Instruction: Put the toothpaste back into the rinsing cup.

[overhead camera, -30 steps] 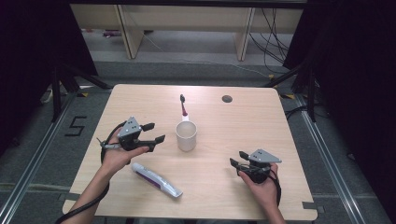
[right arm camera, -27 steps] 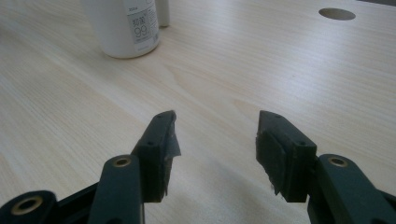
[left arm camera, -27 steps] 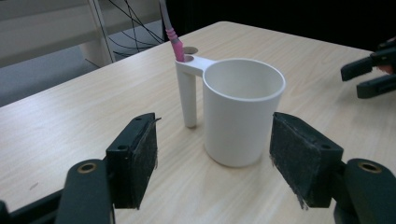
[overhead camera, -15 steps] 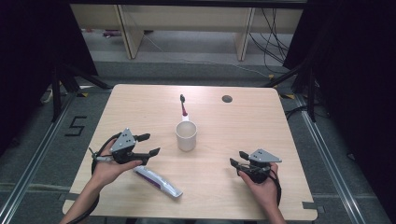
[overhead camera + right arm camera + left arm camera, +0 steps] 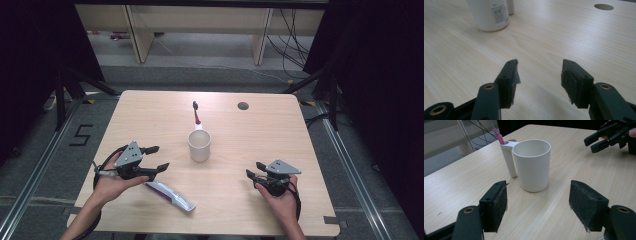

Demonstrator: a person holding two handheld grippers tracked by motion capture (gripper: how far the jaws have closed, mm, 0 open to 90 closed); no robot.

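Observation:
A white cup (image 5: 199,145) with a side holder stands at the table's middle; a pink toothbrush (image 5: 196,113) lies behind it, its end at the holder. In the left gripper view the cup (image 5: 532,165) is straight ahead and the toothbrush (image 5: 498,135) pokes up from the holder. A white and purple toothpaste tube (image 5: 169,195) lies near the front edge. My left gripper (image 5: 156,157) is open, held left of the cup and above the tube's end. My right gripper (image 5: 253,176) is open at the front right, nothing between its jaws; the cup (image 5: 489,14) is ahead to its left.
The wooden table (image 5: 280,140) has a round cable hole (image 5: 243,106) at the back right. Shelving legs and cables stand on the floor beyond the far edge. In the left gripper view the right gripper (image 5: 611,135) shows across the table.
My left gripper has drawn back toward the front left, away from the cup, and now hovers by the tube's end. The right gripper has stayed put.

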